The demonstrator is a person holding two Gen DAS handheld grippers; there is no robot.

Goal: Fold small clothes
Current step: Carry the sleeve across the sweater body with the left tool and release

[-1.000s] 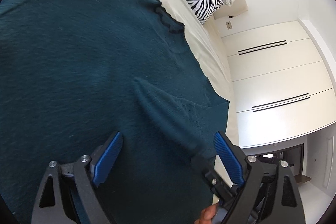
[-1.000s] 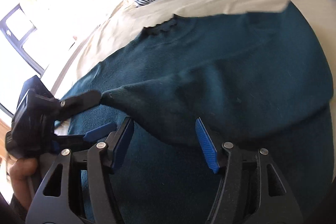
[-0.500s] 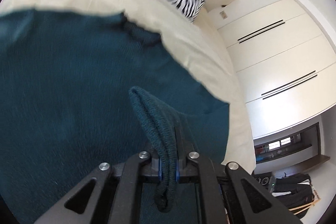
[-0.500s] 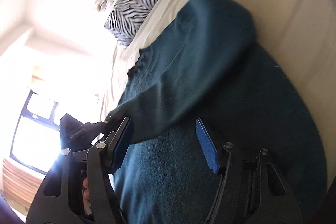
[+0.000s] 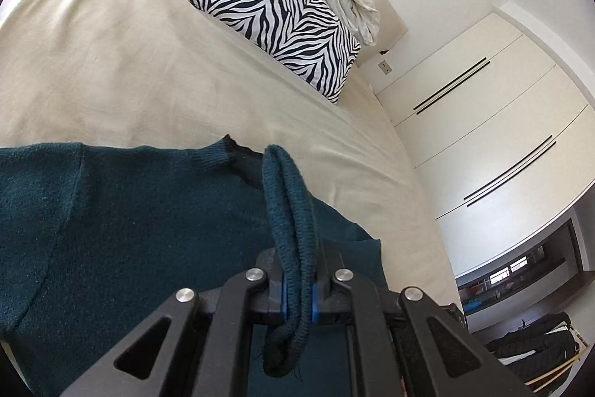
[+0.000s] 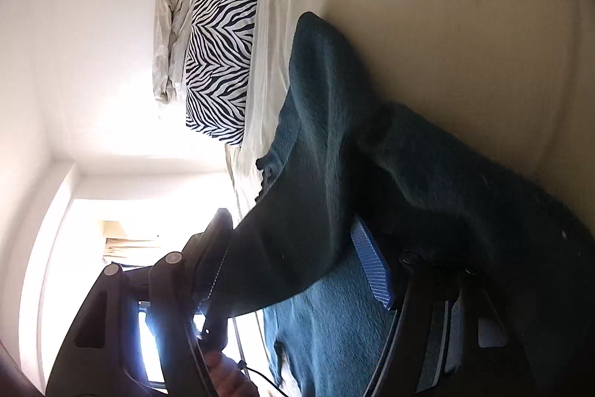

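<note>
Teal sweater [image 5: 130, 229]: cut off by left and bottom edges in left wrist view; hem and far sleeve unseen. Ribbed cuff [image 5: 293, 248]: mid-portion hidden between blue pads of left gripper [image 5: 297, 293]. Right gripper [image 6: 297, 270]: left finger mostly covered by draped sweater fold; contact with pads not determinable. Hand [image 6: 227, 378] at bottom edge: partly visible, blurred. Window area [image 6: 122, 229]: overexposed, detail unreadable. Dark items on shelf [image 5: 535, 348]: too small to identify.
</note>
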